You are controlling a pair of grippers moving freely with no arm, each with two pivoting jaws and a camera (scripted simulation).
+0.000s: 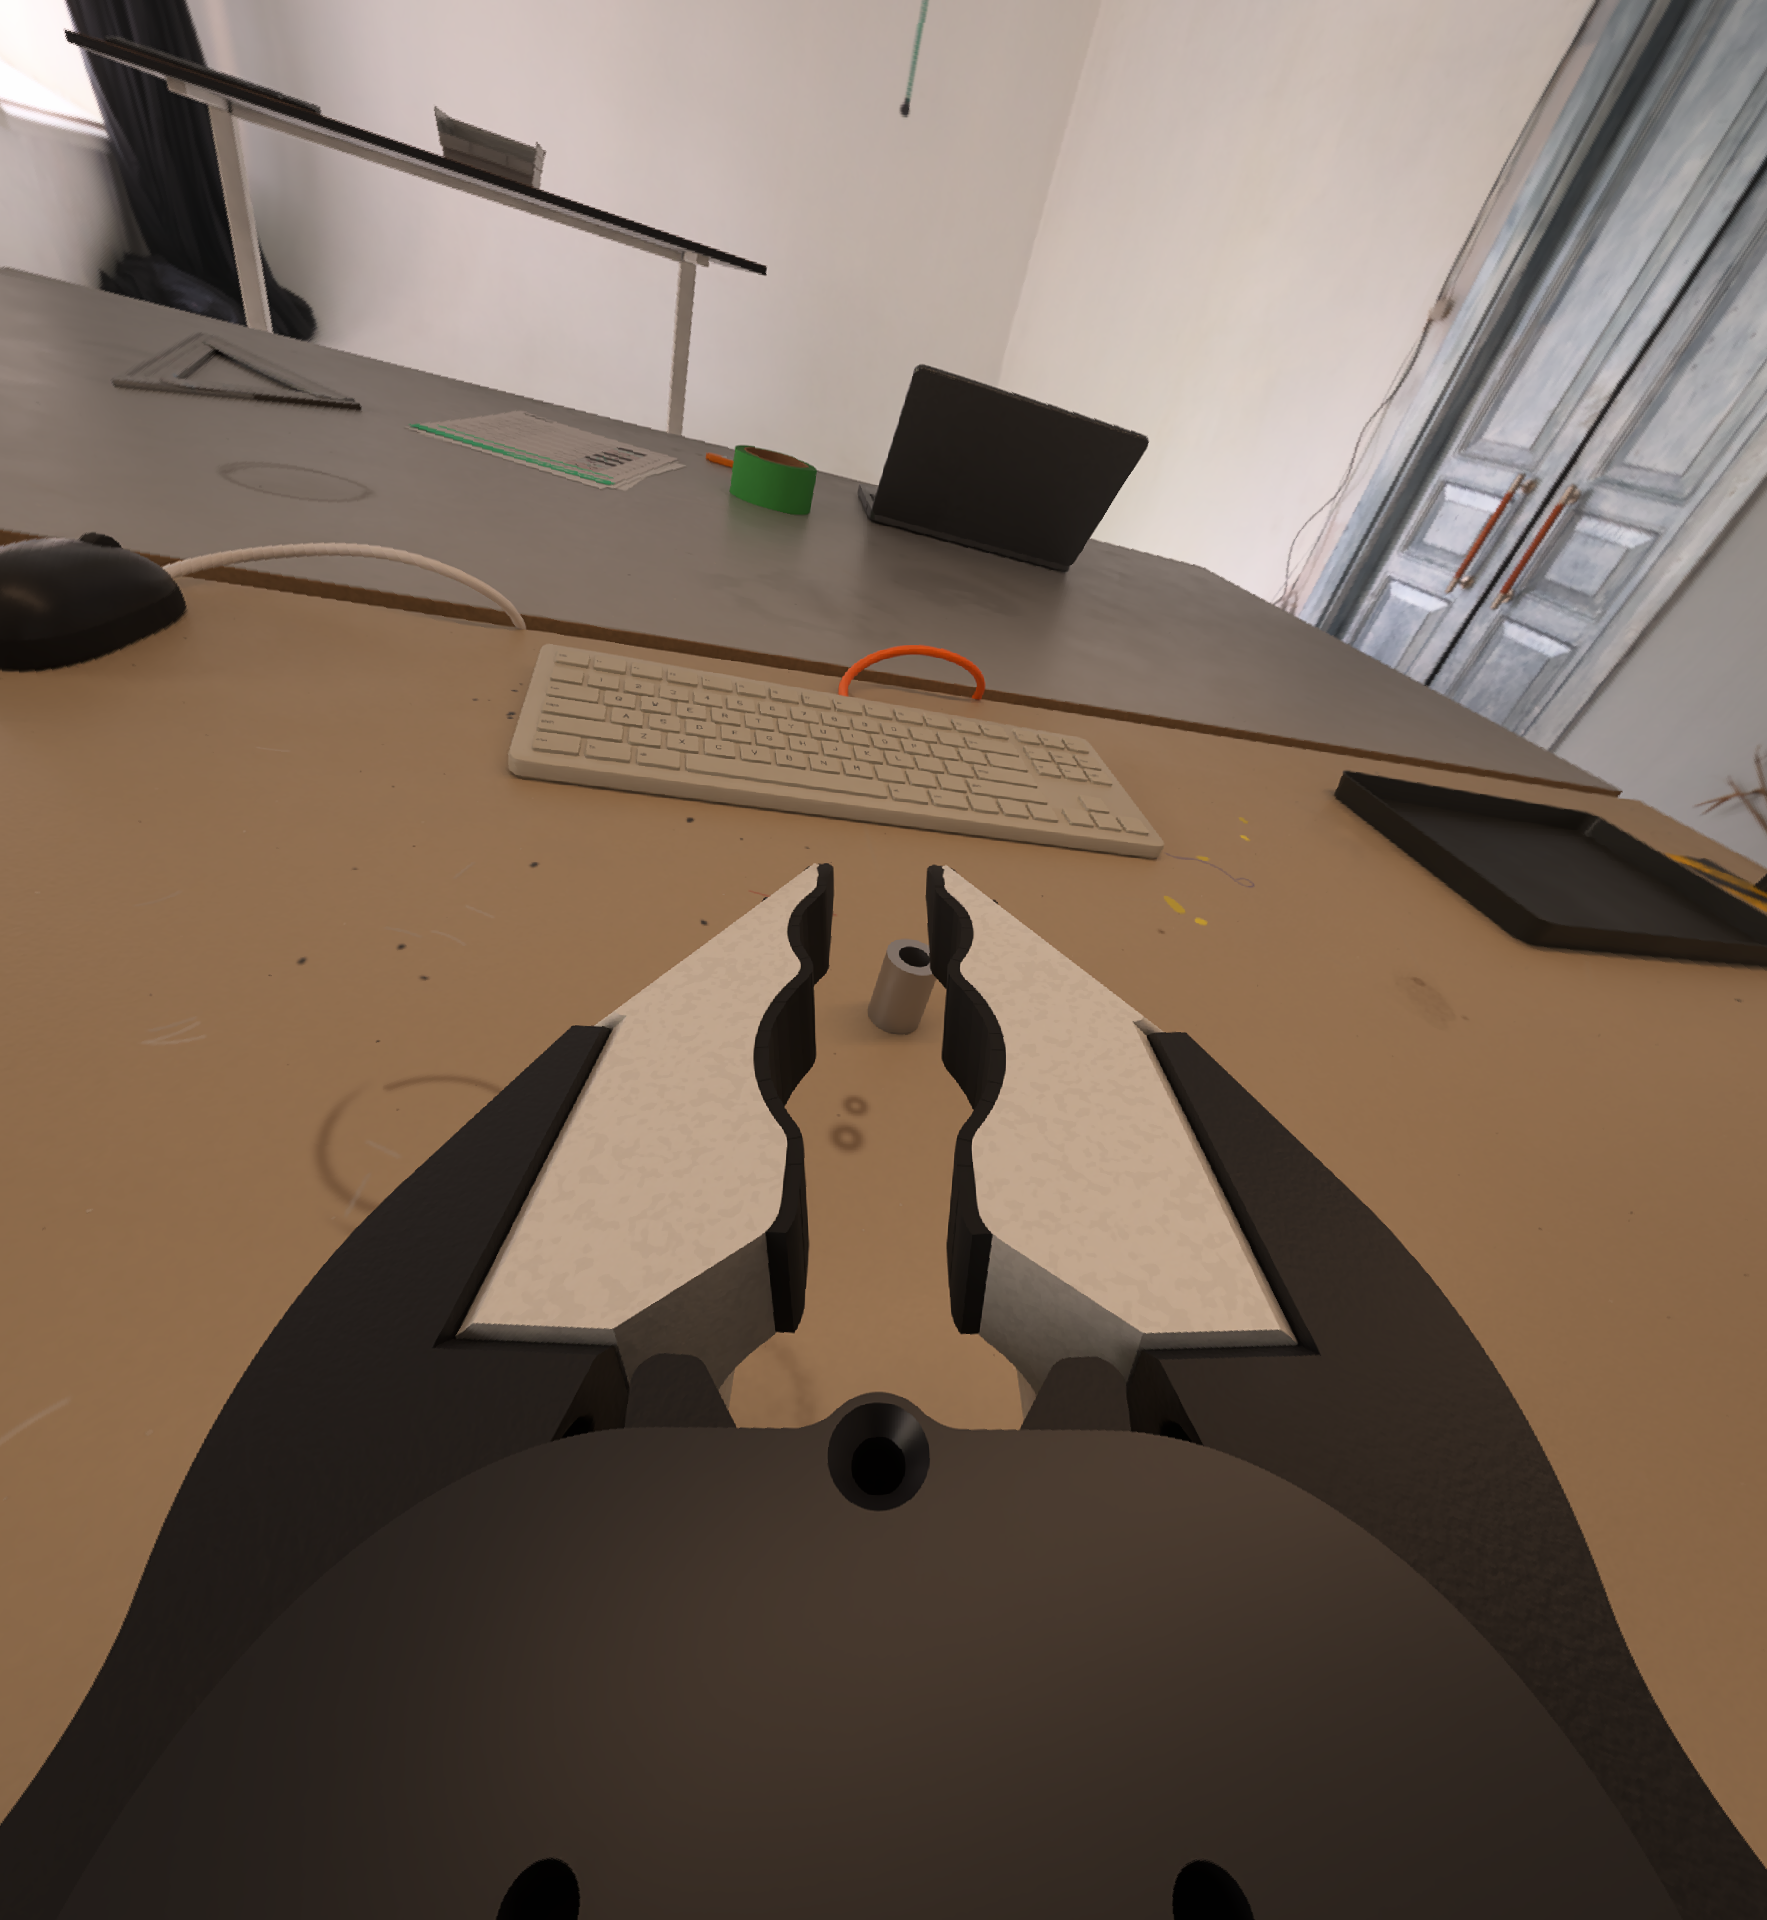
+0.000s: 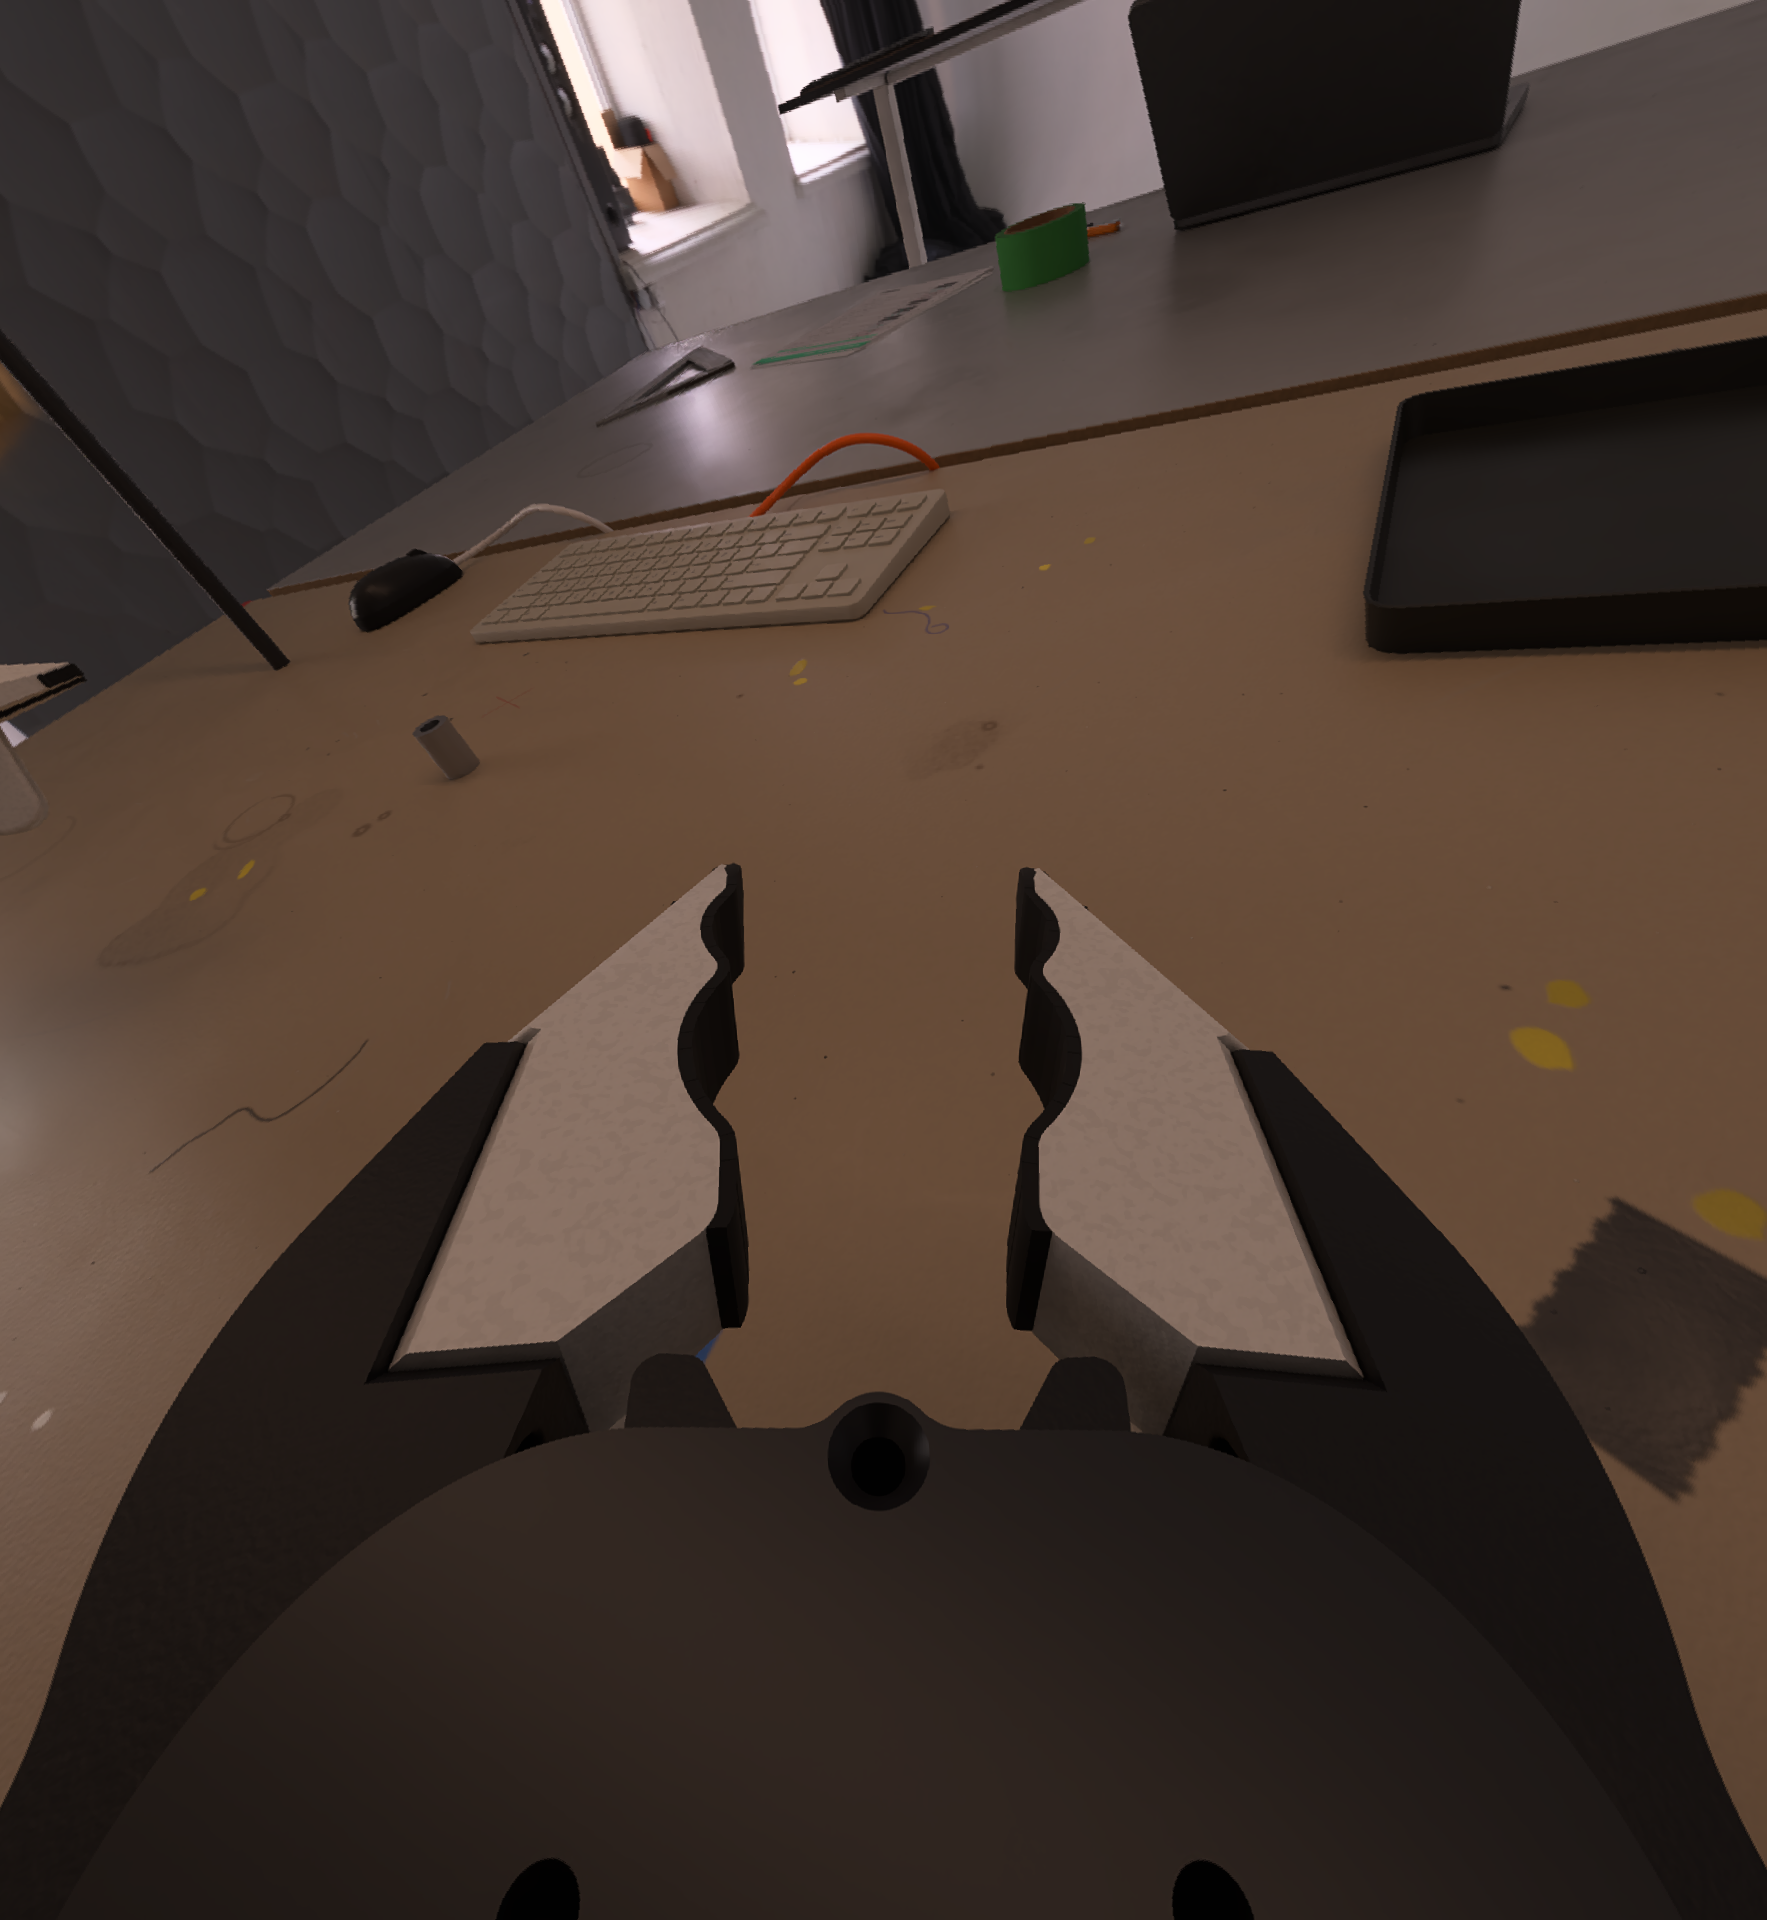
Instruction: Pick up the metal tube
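Observation:
The metal tube (image 1: 902, 987) is a short silver cylinder standing upright on the tan table (image 1: 235, 935). In the left wrist view it shows in the gap between the fingers of my left gripper (image 1: 879, 878), close to the right finger, and nothing grips it. My left gripper is open with a narrow gap. In the right wrist view the tube (image 2: 446, 746) stands far to the upper left, with a fingertip (image 2: 17, 691) of the left gripper at the left edge, apart from it. My right gripper (image 2: 877, 878) is open wide and empty above bare table.
A white keyboard (image 1: 827, 753) lies beyond the tube, with an orange cable loop (image 1: 912, 665) behind it. A black mouse (image 1: 53, 608) sits at the far left and a black tray (image 1: 1575, 883) at the right. A grey table (image 1: 546, 540) behind holds green tape (image 1: 773, 480) and a laptop (image 1: 1004, 468).

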